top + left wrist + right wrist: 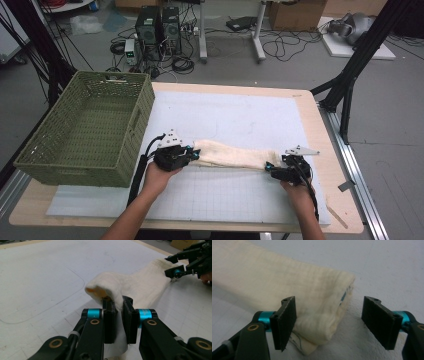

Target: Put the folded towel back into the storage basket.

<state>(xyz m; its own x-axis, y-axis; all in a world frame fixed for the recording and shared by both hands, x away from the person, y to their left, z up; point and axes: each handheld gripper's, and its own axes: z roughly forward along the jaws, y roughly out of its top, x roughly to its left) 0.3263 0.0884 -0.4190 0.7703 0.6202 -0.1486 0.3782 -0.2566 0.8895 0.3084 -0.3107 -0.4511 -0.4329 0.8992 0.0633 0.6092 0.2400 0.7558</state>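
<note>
A cream folded cloth point(230, 155) lies stretched in a long strip across the white mat. My left gripper point(192, 151) is shut on its left end; in the left gripper view the jaws point(117, 302) pinch a fold of the cloth point(140, 282), which humps up just beyond them. My right gripper point(270, 167) sits at the strip's right end. In the right gripper view it point(328, 312) stands open around the layered end of the cloth point(287, 285): one pad is against the fabric and the other is well clear of it. The right gripper point(169, 266) also appears far off in the left gripper view.
A green woven basket point(145, 100) stands on the table's left side, close to my left hand. The white gridded mat point(240, 200) covers most of the wooden table point(327, 150). Computers, cables and black frame legs are on the floor beyond.
</note>
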